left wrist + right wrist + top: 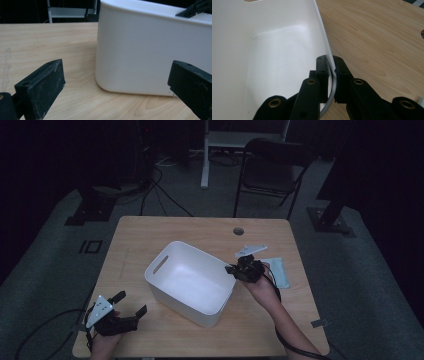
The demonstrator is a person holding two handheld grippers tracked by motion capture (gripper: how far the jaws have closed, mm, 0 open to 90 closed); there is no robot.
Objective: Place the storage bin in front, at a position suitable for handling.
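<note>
A white plastic bin [190, 282] with a slot handle stands on the wooden table [150, 230], empty inside. My right gripper [231, 269] is shut on the bin's right-hand rim [331, 65]; one jaw is inside the wall, the other outside. My left gripper [131, 303] rests near the table's front left corner, open, with nothing between its jaws. Its black fingers [41, 87] frame the bin's rounded outer corner [150, 57], a short way off.
A pale flat packet [276, 270] lies on the table right of my right hand. A round cable hole [238, 230] is near the far edge. A black folding chair [272, 170] and a white desk frame [207, 150] stand beyond the table.
</note>
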